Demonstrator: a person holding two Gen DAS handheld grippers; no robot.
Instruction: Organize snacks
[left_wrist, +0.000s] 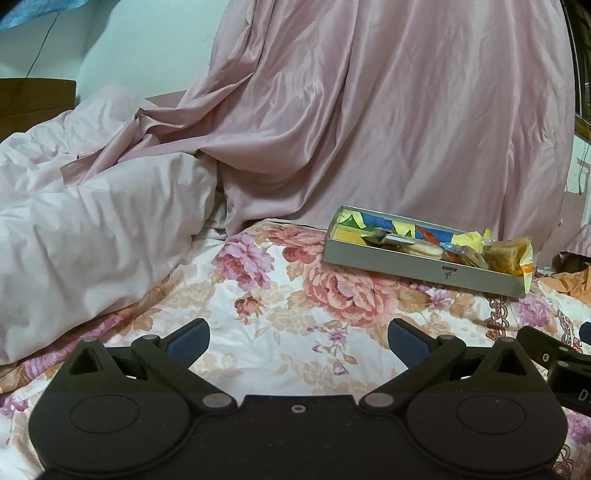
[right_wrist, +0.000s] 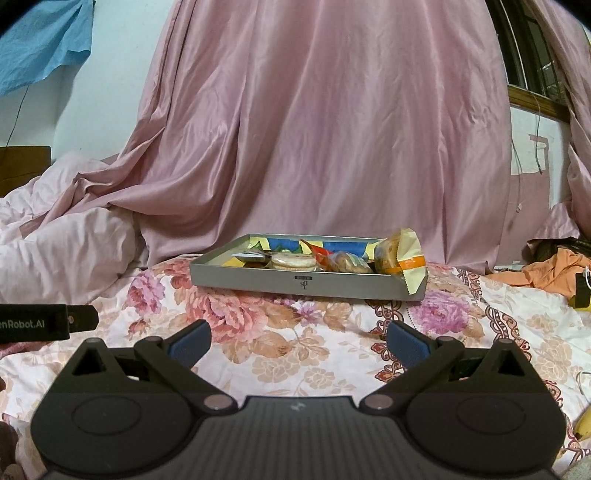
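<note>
Claws first: the left claw (left_wrist: 298, 341) and the right claw (right_wrist: 298, 341) both hang low over the floral sheet (left_wrist: 280, 325) with jaws spread wide and nothing between the blue pads (right_wrist: 190, 343). The sheet under and just ahead of each shows only its printed flowers; no snack lies there that I can make out.

Further out stands the grey box (right_wrist: 306, 286), dead ahead of the right claw and off to the right of the left one. The snacks are inside it: a round biscuit pack (right_wrist: 293, 261) near the middle, a small foil packet (right_wrist: 249, 256) to its left, a clear bag of cookies (right_wrist: 349, 264) to its right, and a cake in a yellow wrapper (right_wrist: 400, 258) propped at the right end, its crimped tail hanging over the rim.

This fits two stages alike: snacks gathered and claws drawn back, or snacks waiting to be sorted within the box. Either way, any work on the box should favour the right claw, which faces it squarely. Come in from above the near wall, not through it; grip wrappers by a crimped edge, lightly, since biscuits crush. The overhanging cake looks likeliest to tip out if the box is nudged.

Behind hangs the pink curtain (right_wrist: 325, 129); a banana (right_wrist: 583, 424) shows at the right edge.
</note>
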